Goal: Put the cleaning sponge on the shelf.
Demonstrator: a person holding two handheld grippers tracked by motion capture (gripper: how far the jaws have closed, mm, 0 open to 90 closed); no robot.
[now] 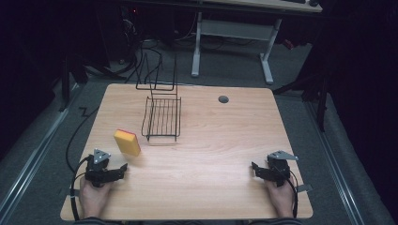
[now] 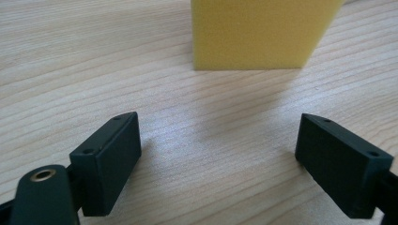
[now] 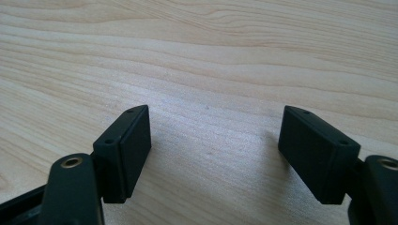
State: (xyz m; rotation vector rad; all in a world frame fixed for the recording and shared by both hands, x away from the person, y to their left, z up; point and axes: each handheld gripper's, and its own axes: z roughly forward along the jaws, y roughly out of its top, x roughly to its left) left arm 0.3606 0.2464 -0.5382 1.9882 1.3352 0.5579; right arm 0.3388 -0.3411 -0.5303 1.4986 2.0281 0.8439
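High view, sponge: we see the yellow sponge lying on the tabletop, left of centre, just far of the left gripper.
High view, rack: a black wire rack stands beyond the sponge, near the far edge.
High view, right gripper: our right gripper rests at the near right, well apart from the sponge.
Left gripper view, jaws: spread apart over bare wood, nothing between them; the sponge sits just ahead, untouched.
Right gripper view, jaws: spread apart above bare tabletop, pinching nothing.
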